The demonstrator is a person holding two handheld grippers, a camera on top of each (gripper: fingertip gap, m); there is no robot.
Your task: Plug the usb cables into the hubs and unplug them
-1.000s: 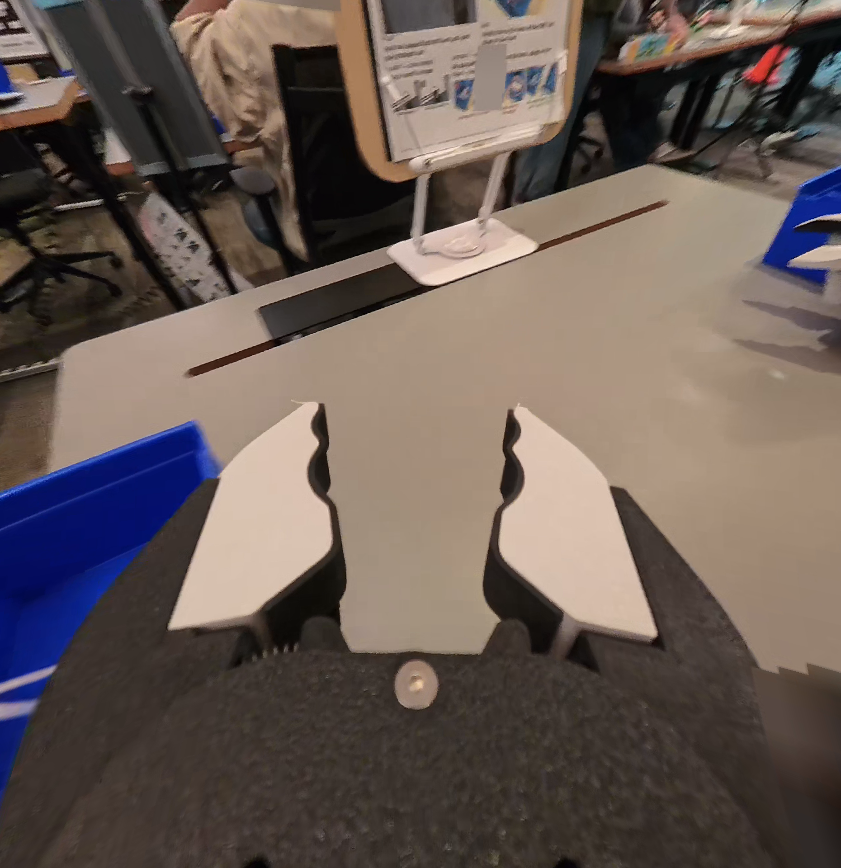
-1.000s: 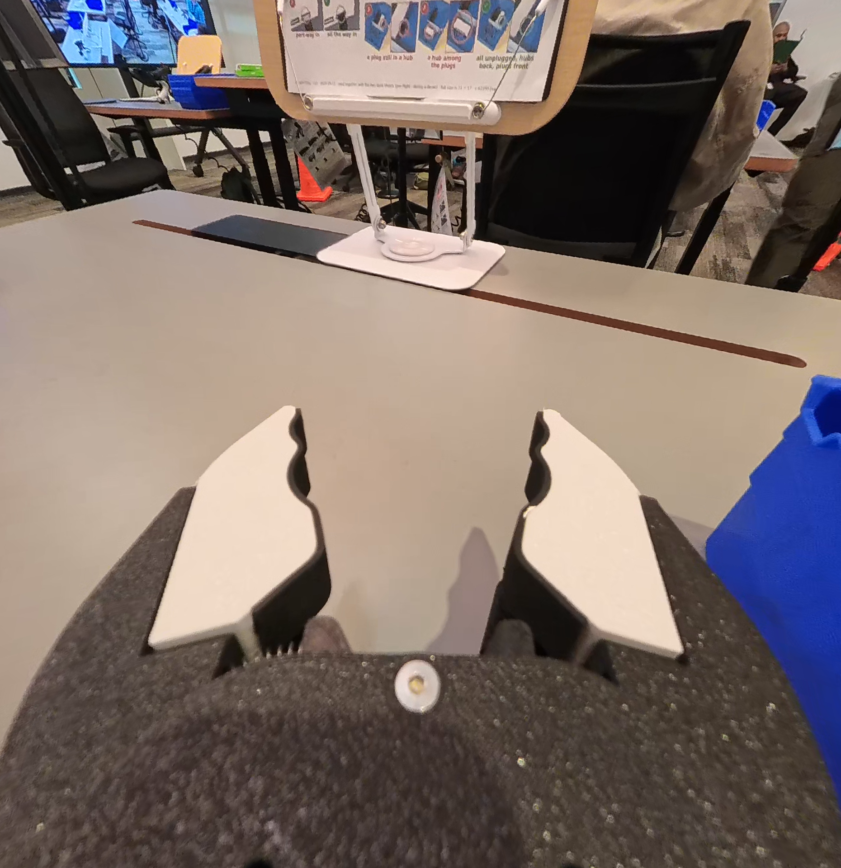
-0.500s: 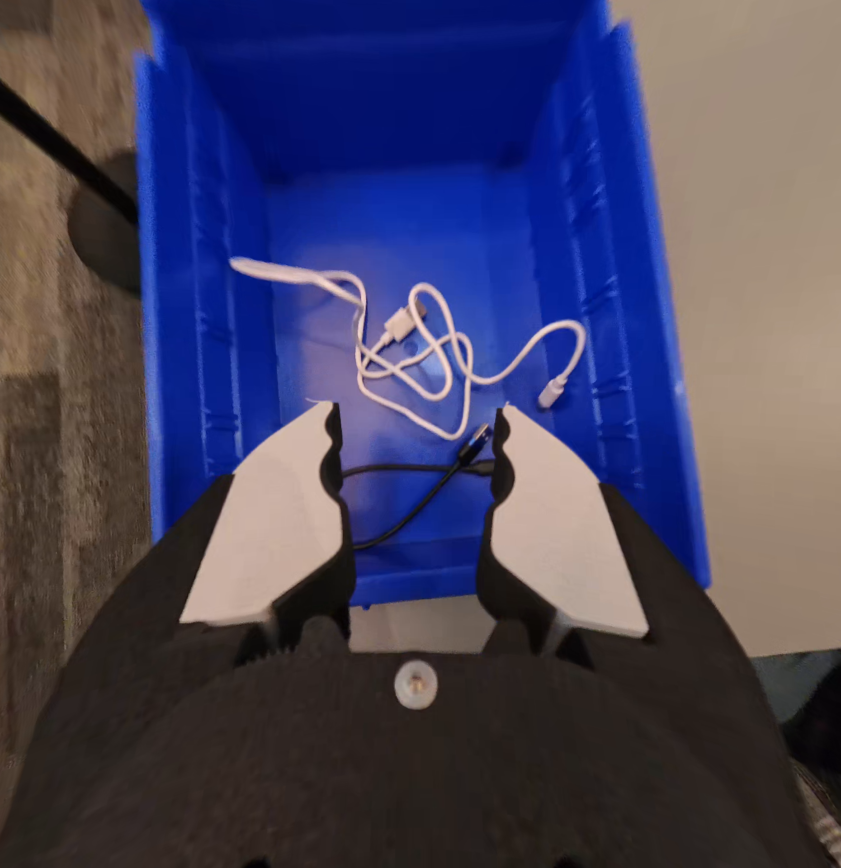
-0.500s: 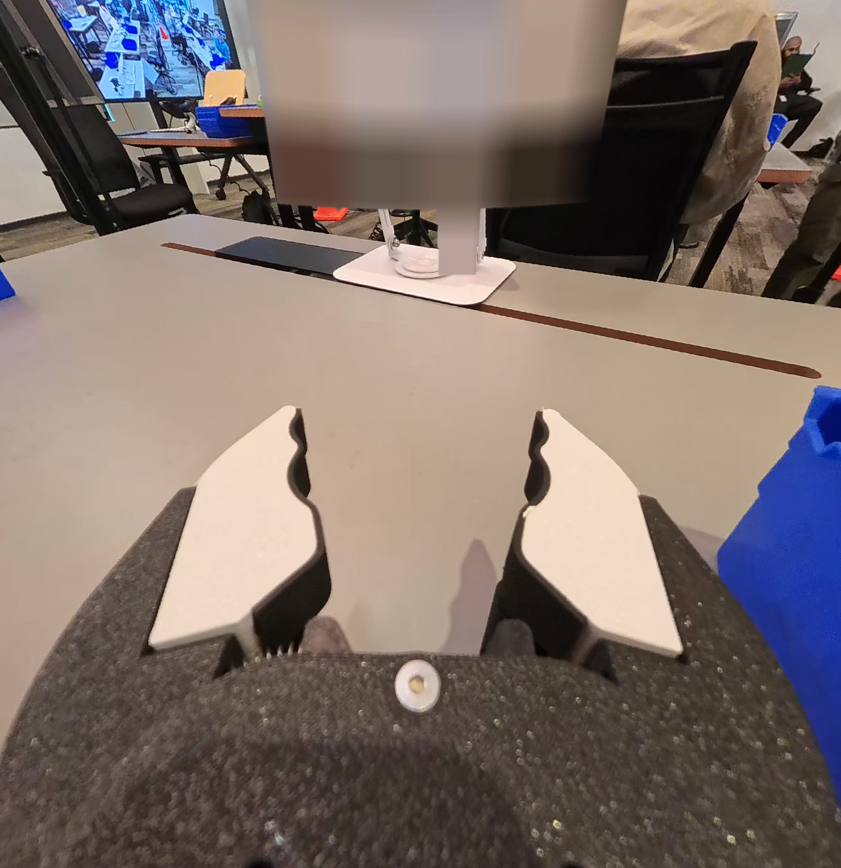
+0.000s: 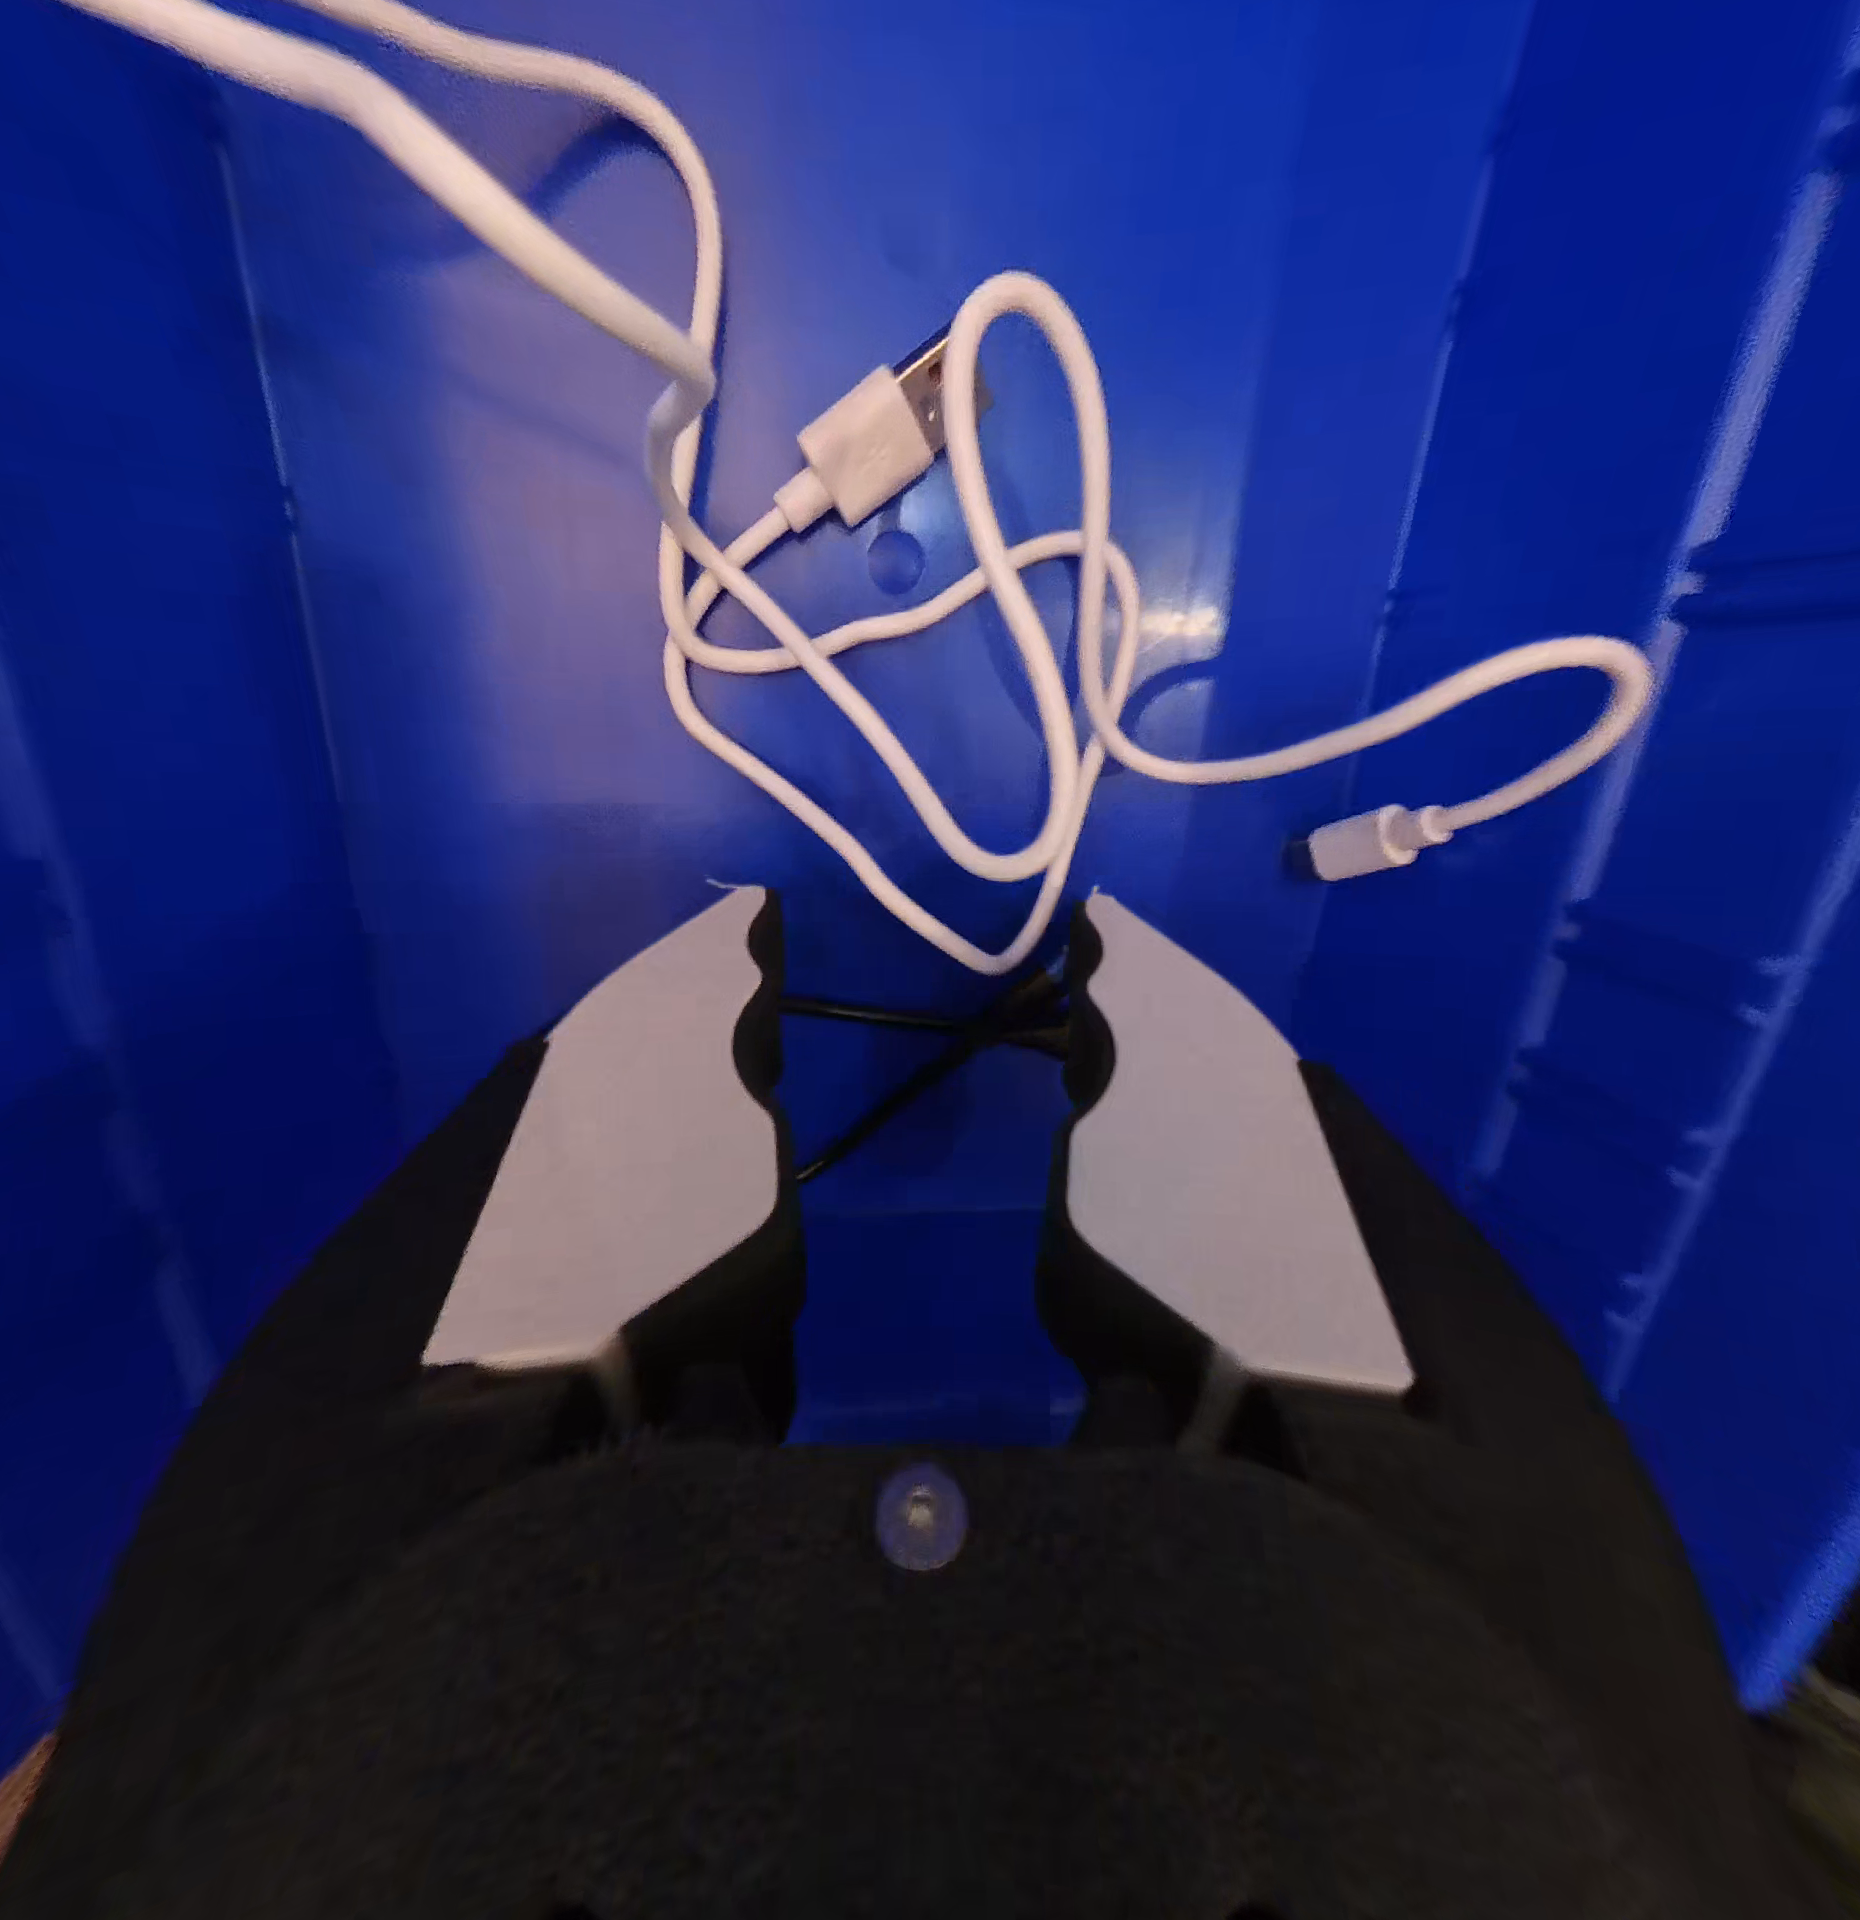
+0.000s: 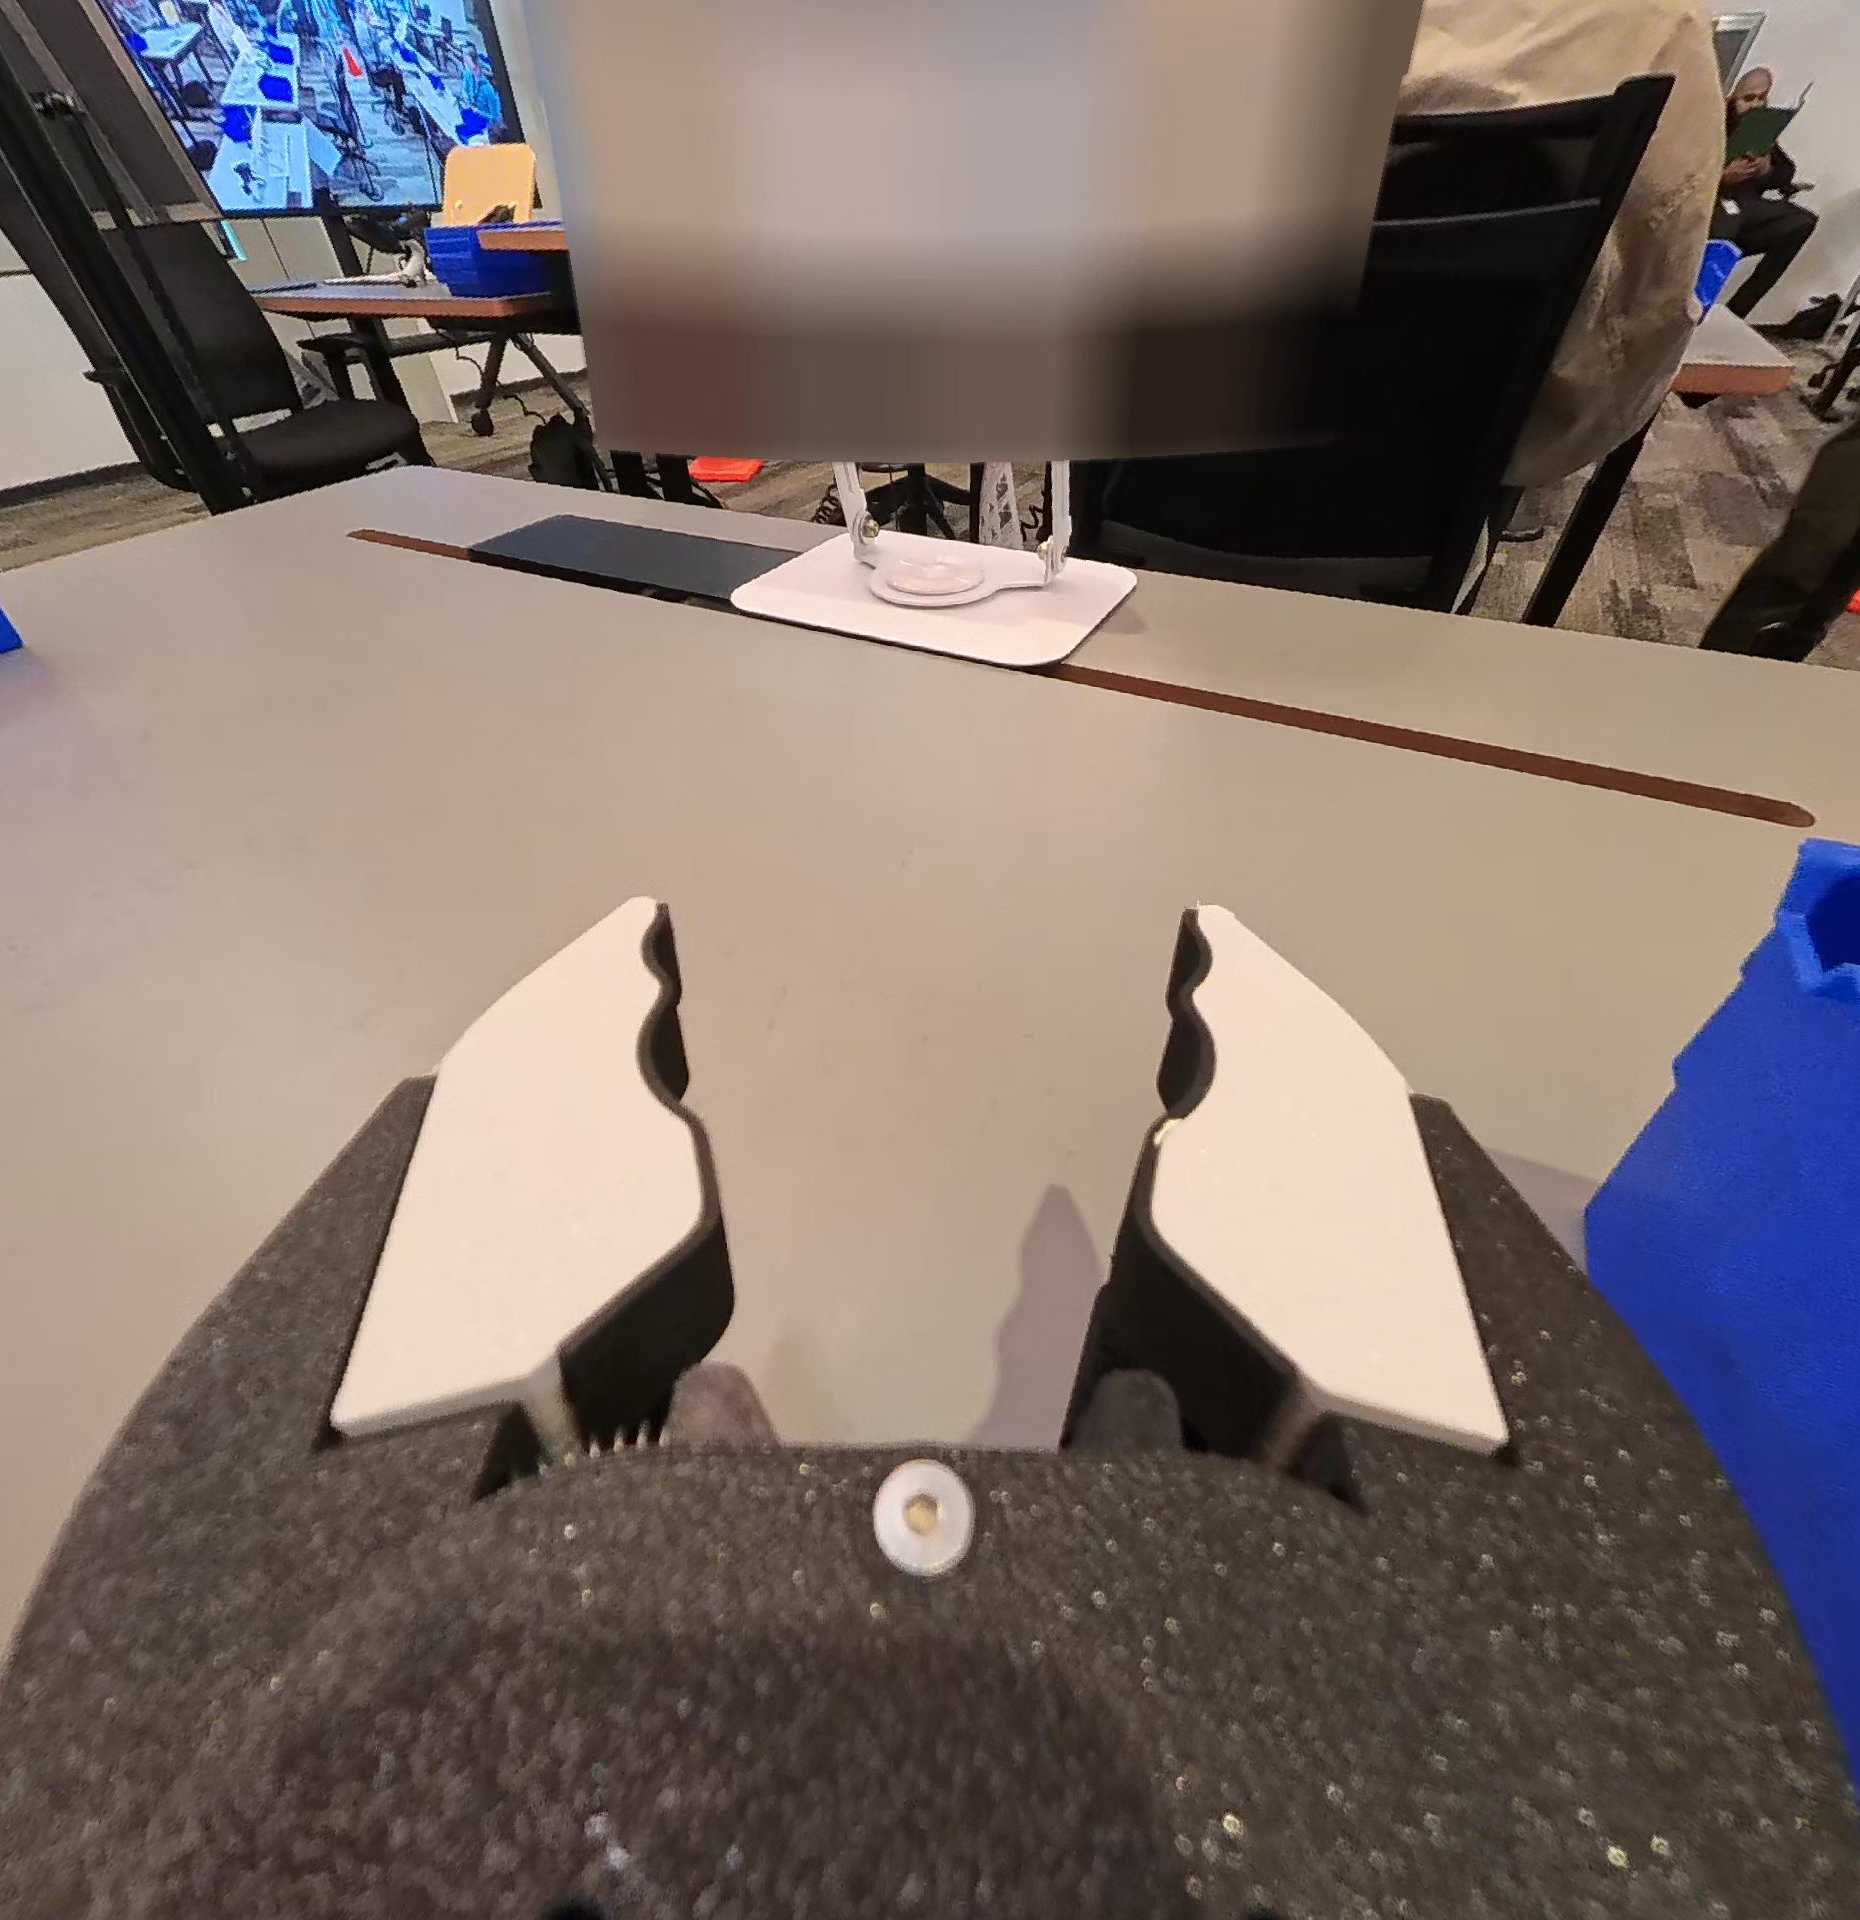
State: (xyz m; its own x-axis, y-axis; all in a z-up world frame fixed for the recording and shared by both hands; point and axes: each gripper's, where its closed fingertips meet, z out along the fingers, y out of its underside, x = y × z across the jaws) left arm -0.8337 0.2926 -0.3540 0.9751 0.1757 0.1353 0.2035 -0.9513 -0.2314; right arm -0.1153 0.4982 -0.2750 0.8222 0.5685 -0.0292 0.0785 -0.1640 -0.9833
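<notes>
My left gripper point(image 5: 921, 914) is open and reaches down inside a blue bin point(image 5: 282, 623). A tangled white USB cable point(image 5: 1019, 644) lies on the bin floor just ahead of the fingertips, with its flat USB plug point(image 5: 879, 442) farther in and its small plug point(image 5: 1357, 850) at the right. A thin black cable point(image 5: 895, 1070) lies between the open fingers. My right gripper point(image 6: 926, 914) is open and empty above the grey table point(image 6: 386, 831). No hub shows in either view.
A second blue bin point(image 6: 1778, 1247) stands at the right of my right gripper. A white stand base point(image 6: 936, 613) with a board on it sits at the table's far edge beside a black strip point(image 6: 625, 551). Chairs, other tables and people are beyond. Some 75 cm of space lies between my two pairs of fingers.
My left gripper has swung from over the table to the blue bin and dropped down inside it, close to the cables. The right gripper has barely moved.
</notes>
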